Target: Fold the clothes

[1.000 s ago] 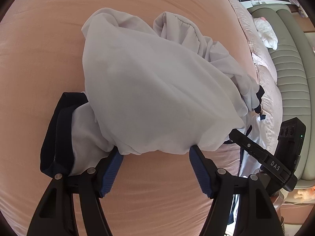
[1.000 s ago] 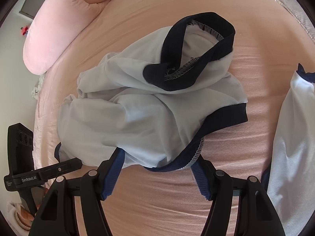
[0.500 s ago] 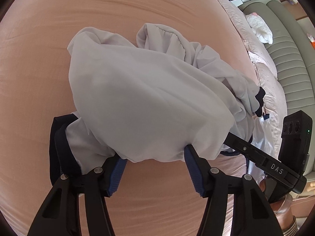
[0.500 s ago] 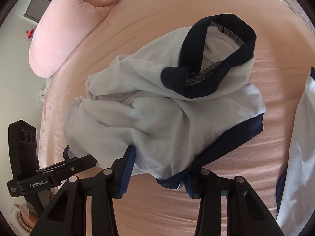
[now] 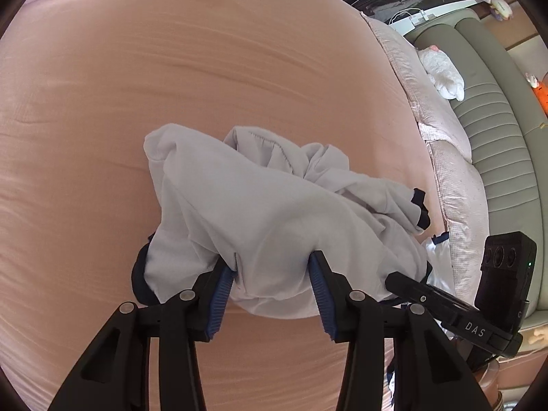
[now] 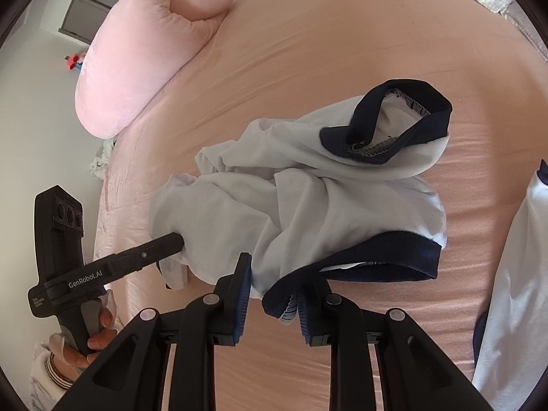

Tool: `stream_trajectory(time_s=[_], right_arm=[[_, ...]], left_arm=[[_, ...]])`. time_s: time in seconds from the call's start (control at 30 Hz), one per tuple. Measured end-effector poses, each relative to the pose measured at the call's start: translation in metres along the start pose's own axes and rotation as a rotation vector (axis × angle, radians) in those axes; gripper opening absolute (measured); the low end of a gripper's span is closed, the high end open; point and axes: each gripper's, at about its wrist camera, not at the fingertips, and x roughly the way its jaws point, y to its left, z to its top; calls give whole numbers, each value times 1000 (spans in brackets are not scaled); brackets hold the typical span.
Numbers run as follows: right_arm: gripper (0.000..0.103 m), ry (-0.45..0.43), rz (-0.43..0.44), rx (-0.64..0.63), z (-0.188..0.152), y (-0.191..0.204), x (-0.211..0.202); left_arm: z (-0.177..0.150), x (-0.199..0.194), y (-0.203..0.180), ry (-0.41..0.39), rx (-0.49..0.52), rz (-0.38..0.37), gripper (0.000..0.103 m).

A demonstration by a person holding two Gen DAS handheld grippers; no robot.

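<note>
While the crumpled white garment with navy-blue trim (image 6: 308,202) lay bunched on the peach-pink bedsheet (image 5: 171,78), I had both tools at its near edge. My left gripper (image 5: 272,286) stood with its blue-padded jaws partly apart, a thick fold of white cloth filling the gap between them and pressing against both pads; I could not tell whether they truly pinched it. My right gripper (image 6: 274,294) was narrower, its jaws nearly together with the navy hem band (image 6: 359,263) and a bit of ribbed edge caught between them. From the right wrist view, the navy collar ring (image 6: 394,120) sat open on top of the heap, on the far side from my tools. From that same view the left tool's black body came in from the left, its tip touching the cloth, with the person's hand (image 6: 92,335) wrapped round the handle. A plump pink plush pillow (image 6: 144,48) rested at the far left corner of the bed, well apart from the garment. Beyond the bed's edge in the left wrist view stood a grey-green ribbed sofa (image 5: 493,130).
</note>
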Motion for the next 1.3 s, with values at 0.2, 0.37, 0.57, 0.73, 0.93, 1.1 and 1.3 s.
stream_trajectory(time_s=[0.2, 0.37, 0.57, 0.73, 0.93, 1.1, 1.3], right_arm=[[23, -28, 40, -17, 20, 28, -2], [23, -47, 82, -1, 35, 39, -7], [23, -54, 109, -24, 39, 44, -26], [23, -48, 114, -16, 33, 42, -33], [23, -42, 115, -16, 37, 46, -21], [23, -42, 123, -2, 41, 45, -19], [24, -28, 111, -1, 45, 47, -8]], left_arm=[[23, 2, -13, -59, 1, 10, 41], [29, 14, -20, -64, 18, 43, 41], [26, 15, -31, -128, 182, 283, 41], [15, 25, -48, -171, 362, 512, 41], [-6, 14, -64, -169, 387, 463, 42], [-33, 8, -81, -151, 451, 414, 43], [-63, 9, -96, -161, 495, 352, 50]])
